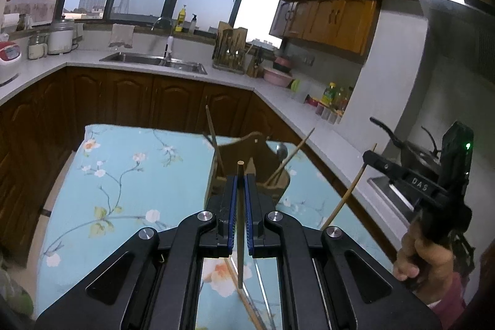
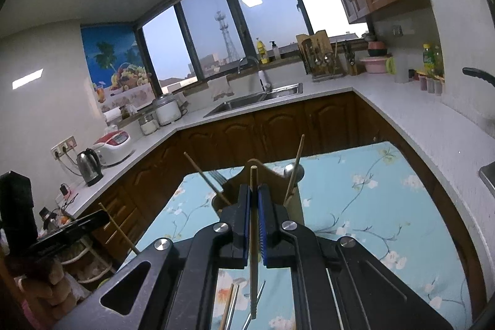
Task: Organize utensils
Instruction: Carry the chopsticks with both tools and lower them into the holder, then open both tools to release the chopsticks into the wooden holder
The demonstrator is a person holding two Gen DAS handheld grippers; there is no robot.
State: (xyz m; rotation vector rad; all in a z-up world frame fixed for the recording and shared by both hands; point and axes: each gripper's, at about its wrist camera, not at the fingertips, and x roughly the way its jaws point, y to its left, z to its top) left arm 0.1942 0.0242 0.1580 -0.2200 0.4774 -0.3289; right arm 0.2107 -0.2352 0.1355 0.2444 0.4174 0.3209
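White letters "DAS" mark the right claw (image 1: 368,158). Each claw, left (image 1: 240,175) too, is clamped on a round wooden chopstick (image 1: 240,225), raised above the floral-clothed counter (image 1: 123,175) before the wooden holder (image 1: 263,153).

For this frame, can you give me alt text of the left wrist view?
The left gripper is shut on a wooden chopstick above a floral tablecloth, facing a wooden utensil holder with chopsticks and a spoon. The right gripper holds another chopstick.

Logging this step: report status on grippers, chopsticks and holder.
Left gripper shut on chopstick. Right gripper shut on another chopstick. Wooden holder ahead, already holding chopsticks. Path clear.
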